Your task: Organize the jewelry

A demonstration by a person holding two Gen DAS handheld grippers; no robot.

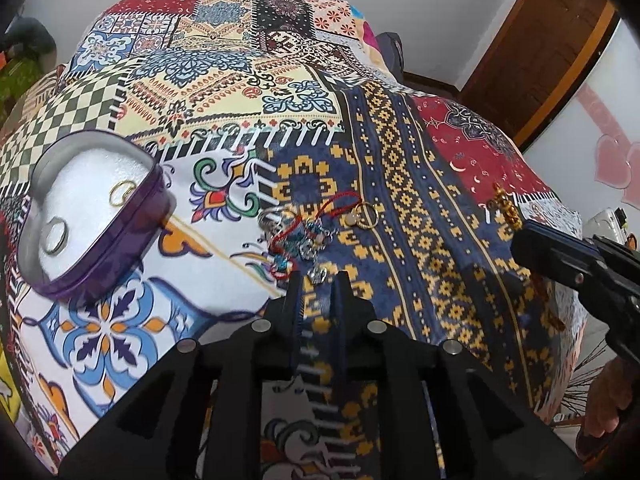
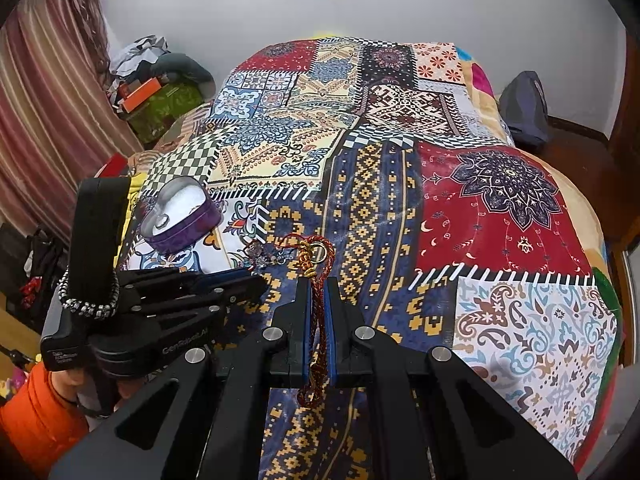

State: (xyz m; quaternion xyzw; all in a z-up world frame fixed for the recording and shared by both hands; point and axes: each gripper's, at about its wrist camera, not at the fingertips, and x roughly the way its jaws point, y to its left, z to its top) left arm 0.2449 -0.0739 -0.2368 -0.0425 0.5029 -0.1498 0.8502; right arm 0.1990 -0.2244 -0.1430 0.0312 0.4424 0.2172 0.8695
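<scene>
A heart-shaped purple box (image 1: 120, 240) with a white pad sits at the left of the bedspread, holding a gold ring (image 1: 120, 193) and a silver ring (image 1: 56, 234). A pile of jewelry (image 1: 292, 236) lies ahead of my left gripper (image 1: 318, 278): a red cord bracelet, silver pieces and a gold ring (image 1: 366, 216). The left jaws stand slightly apart, a silver charm (image 1: 316, 277) loose at their tips. My right gripper (image 2: 318, 284) is shut on a red braided cord (image 2: 318, 312) with gold beads (image 2: 306, 258), hovering right of the pile. The box (image 2: 180, 216) shows far left there.
The patchwork bedspread (image 2: 500, 220) covers the whole bed and falls off at the right edge. Clothes and boxes (image 2: 156, 92) are stacked beside a curtain at the far left. A dark bag (image 2: 524, 108) rests at the bed's far right corner. A person's orange sleeve (image 2: 36, 420) is at lower left.
</scene>
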